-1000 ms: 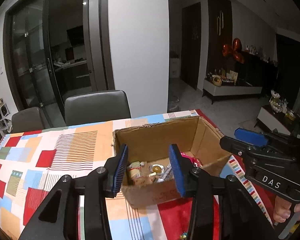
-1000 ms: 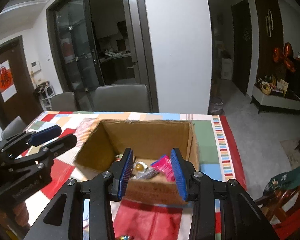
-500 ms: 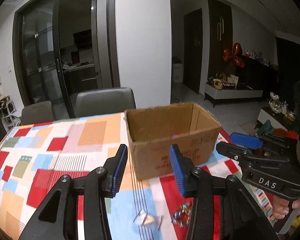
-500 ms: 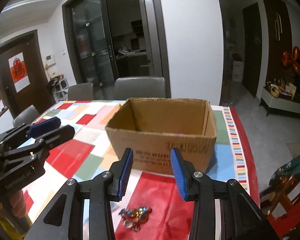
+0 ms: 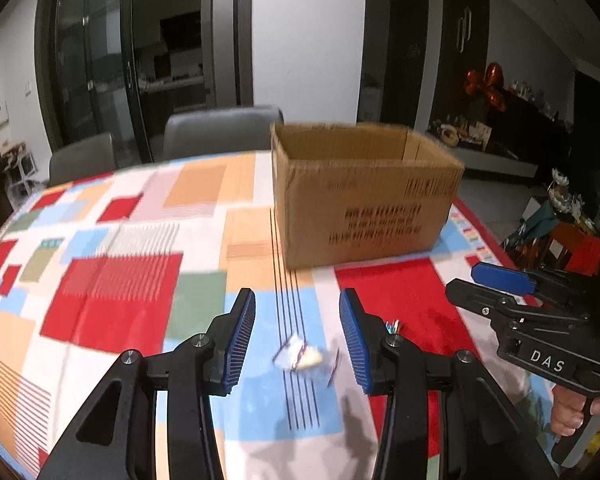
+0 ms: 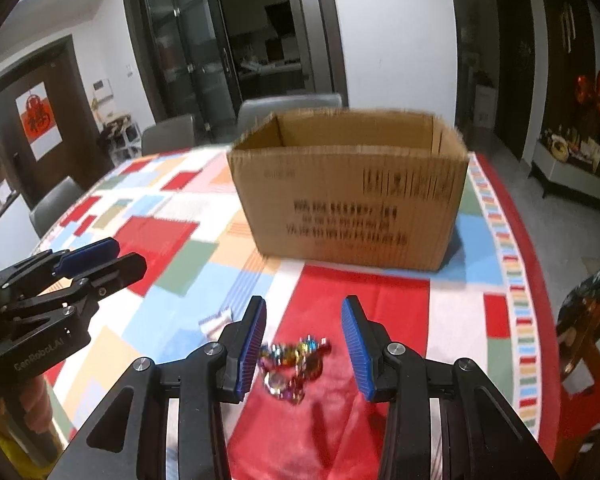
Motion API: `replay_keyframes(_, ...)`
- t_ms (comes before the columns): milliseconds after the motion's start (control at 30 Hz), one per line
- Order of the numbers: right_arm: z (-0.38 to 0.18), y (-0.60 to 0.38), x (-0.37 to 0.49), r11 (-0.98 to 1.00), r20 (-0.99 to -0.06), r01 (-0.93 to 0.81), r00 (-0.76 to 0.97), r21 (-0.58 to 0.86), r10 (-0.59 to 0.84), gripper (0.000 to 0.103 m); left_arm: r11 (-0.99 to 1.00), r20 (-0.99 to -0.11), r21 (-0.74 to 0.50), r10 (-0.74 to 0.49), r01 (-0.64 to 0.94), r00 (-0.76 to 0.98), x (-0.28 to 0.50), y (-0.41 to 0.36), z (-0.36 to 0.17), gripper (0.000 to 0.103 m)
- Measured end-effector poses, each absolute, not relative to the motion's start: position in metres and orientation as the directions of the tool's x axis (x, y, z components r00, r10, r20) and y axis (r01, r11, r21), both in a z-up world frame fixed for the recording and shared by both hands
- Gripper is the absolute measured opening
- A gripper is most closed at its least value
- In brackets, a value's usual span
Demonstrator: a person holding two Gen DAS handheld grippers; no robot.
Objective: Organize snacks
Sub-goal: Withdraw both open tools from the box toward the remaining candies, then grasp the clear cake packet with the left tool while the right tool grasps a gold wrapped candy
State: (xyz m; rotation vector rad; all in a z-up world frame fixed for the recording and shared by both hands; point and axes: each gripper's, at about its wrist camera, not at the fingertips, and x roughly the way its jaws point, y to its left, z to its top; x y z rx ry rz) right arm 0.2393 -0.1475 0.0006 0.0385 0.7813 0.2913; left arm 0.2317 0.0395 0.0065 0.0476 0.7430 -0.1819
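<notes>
- The pale wrapped snack (image 5: 298, 356) lies on the bench (image 5: 108, 292) on a light blue patch of the patterned cloth, straight ahead of the left gripper (image 5: 297, 340) and lined up with the gap of its jaws, a little beyond and below the tips.
- Its long axis looks to run roughly across the gap, side to side, though blur makes this hard to call.
- The heap of shiny coloured sweets (image 6: 294, 364) sits on a red patch, directly ahead of the right gripper (image 6: 304, 344) and likewise centred on its gap.
- So each hand has its own target: the left is nearer the pale packet, the right nearer the sweets, and the two piles lie just beside one another.
- Both pairs of jaws stand partly open and hold nothing; I judge each gap wide enough to straddle its snack, the sweets only just.
- Both grippers tilt downward toward the cloth.
- The cardboard box (image 6: 352, 196) stands upright and open-topped farther along the bench, well beyond both piles; from this low angle its contents cannot be seen.
- A person's fingers (image 5: 572, 412) show on the right gripper's handle.
</notes>
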Motion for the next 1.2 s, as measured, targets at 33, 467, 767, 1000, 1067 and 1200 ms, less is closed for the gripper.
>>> replay_keyframes(33, -0.005, -0.147, 0.239, 0.96, -0.698, -0.242, 0.663, 0.143, 0.272, 0.04, 0.983, -0.688, -0.027, -0.149, 0.18, 0.711, 0.231, 0.04, 0.0, 0.043)
replay_keyframes(467, -0.063, -0.142, 0.244, 0.956, -0.784, -0.222, 0.552, 0.191, 0.285, 0.04, 0.98, -0.806, -0.07, -0.164, 0.184, 0.569, 0.245, 0.043, -0.069, 0.052)
replay_keyframes(767, -0.085, -0.145, 0.256, 0.953, -0.81, -0.193, 0.505, 0.232, 0.299, 0.04, 0.988, -0.834, -0.096, -0.146, 0.121, 0.532, 0.27, 0.04, -0.094, 0.057)
replay_keyframes(1000, -0.092, -0.145, 0.263, 0.952, -0.817, -0.178, 0.489, 0.25, 0.306, 0.037, 0.988, -0.851, -0.147, -0.146, 0.037, 0.504, 0.288, 0.04, -0.103, 0.058)
replay_keyframes(1067, -0.094, -0.144, 0.265, 0.951, -0.82, -0.177, 0.483, 0.252, 0.307, 0.036, 0.994, -0.858, -0.108, -0.095, 0.003, 0.505, 0.292, 0.037, -0.106, 0.058)
replay_keyframes(1200, -0.099, -0.142, 0.269, 0.95, -0.823, -0.177, 0.475, 0.258, 0.312, 0.033, 0.994, -0.868, -0.104, -0.077, -0.028, 0.491, 0.298, 0.034, -0.111, 0.058)
